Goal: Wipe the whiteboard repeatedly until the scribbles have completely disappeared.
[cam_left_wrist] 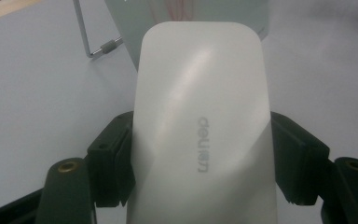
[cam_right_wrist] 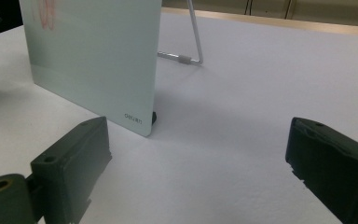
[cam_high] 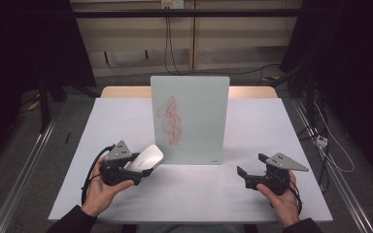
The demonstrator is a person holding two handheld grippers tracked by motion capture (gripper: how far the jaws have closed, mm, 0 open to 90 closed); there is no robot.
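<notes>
A pale glass writing board (cam_high: 190, 119) stands upright in the middle of the table, with red scribbles (cam_high: 170, 121) on its left half. My left gripper (cam_high: 143, 167) is shut on a white eraser (cam_high: 145, 158), held just in front of the board's lower left corner. In the left gripper view the white eraser (cam_left_wrist: 203, 126) sits between both jaws, its printed logo facing up. My right gripper (cam_high: 251, 171) stands open to the right of the board, nothing between its fingers (cam_right_wrist: 74, 161). The board (cam_right_wrist: 93, 56) fills the upper left of the right gripper view.
The board leans on a thin metal stand (cam_right_wrist: 193, 39) behind it. A white tabletop (cam_high: 189, 191) spreads around it, with a wooden strip (cam_high: 126, 91) at the far edge. Cables (cam_high: 328, 145) lie on the floor at the right.
</notes>
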